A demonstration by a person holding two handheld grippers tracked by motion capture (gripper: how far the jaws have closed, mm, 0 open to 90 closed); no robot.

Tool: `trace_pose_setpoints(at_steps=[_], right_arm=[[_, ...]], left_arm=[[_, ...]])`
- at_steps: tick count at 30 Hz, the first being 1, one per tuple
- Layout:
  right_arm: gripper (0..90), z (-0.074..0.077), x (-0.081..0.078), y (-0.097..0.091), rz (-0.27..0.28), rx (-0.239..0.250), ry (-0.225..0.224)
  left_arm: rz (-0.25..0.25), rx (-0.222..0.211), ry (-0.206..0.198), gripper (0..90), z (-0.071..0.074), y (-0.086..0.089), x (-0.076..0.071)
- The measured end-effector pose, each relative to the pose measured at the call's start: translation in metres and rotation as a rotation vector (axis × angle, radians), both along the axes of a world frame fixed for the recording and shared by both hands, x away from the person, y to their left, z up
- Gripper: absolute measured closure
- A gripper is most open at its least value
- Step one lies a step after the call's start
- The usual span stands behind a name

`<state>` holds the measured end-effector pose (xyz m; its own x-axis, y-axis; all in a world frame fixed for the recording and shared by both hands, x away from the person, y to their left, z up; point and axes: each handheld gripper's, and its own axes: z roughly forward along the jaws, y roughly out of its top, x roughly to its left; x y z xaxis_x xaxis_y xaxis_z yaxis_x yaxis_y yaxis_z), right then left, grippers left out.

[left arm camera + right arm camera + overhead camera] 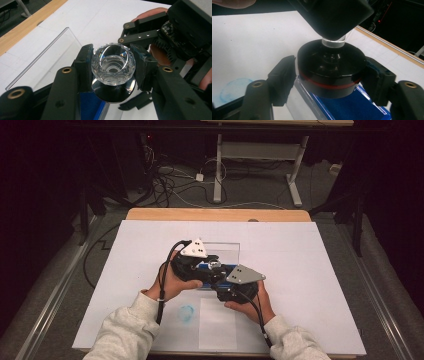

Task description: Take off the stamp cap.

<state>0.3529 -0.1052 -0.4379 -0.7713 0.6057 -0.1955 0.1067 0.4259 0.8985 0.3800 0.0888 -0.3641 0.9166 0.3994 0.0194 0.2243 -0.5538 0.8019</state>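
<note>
Hiding crystal knob (333, 42): left tongs (334, 15).

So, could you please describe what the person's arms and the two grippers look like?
Both forearms wear light grey sweatshirt sleeves. The left gripper and right gripper are black, each topped with a grey three-cornered plate and trailing a black cable. Brass-coloured rivets dot the jaw linkages.

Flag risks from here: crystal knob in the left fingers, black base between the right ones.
1. The left gripper grips the faceted glass knob on its smooth, rounded sides; a twist or pull could make it slip out.
2. The right gripper has its fingers beside the round black base; contact looks partial, so the base might cock or drop.
3. Both sit over the clear box with blue lining; a drop could chip something.
</note>
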Motion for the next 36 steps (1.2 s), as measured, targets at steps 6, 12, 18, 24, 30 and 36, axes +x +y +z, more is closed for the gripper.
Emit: trace_pose_setpoints(at_steps=[6, 12, 18, 24, 30, 36], right_arm=[[33.8, -0.0011, 0.0001, 0.0002, 0.000, 0.012, -0.007], [36.8, -0.0045, 0.0018, 0.0004, 0.001, 0.003, 0.012], [38.0, -0.0020, -0.0001, -0.0017, 0.008, 0.011, 0.001], [38.3, -0.0011, -0.0011, -0.0024, 0.018, 0.000, 0.008], [38.5, 0.0000, -0.0016, -0.0032, 0.025, -0.035, 0.010], [38.6, 0.0003, -0.0021, -0.0037, 0.028, -0.056, 0.010]], left_arm=[[-0.004, -0.028, 0.005, 54.8, 0.0016, 0.0011, -0.0009], [-0.005, -0.034, 0.001, 54.8, 0.0034, 0.0015, -0.0026], [-0.010, -0.049, 0.002, 54.8, 0.0050, 0.0027, -0.0037], [-0.018, -0.043, 0.003, 54.8, 0.0049, 0.0022, -0.0045], [-0.024, -0.037, 0.006, 54.8, 0.0038, 0.0015, -0.0047], [-0.023, -0.033, 0.002, 54.9, 0.0022, 0.0007, -0.0057]])
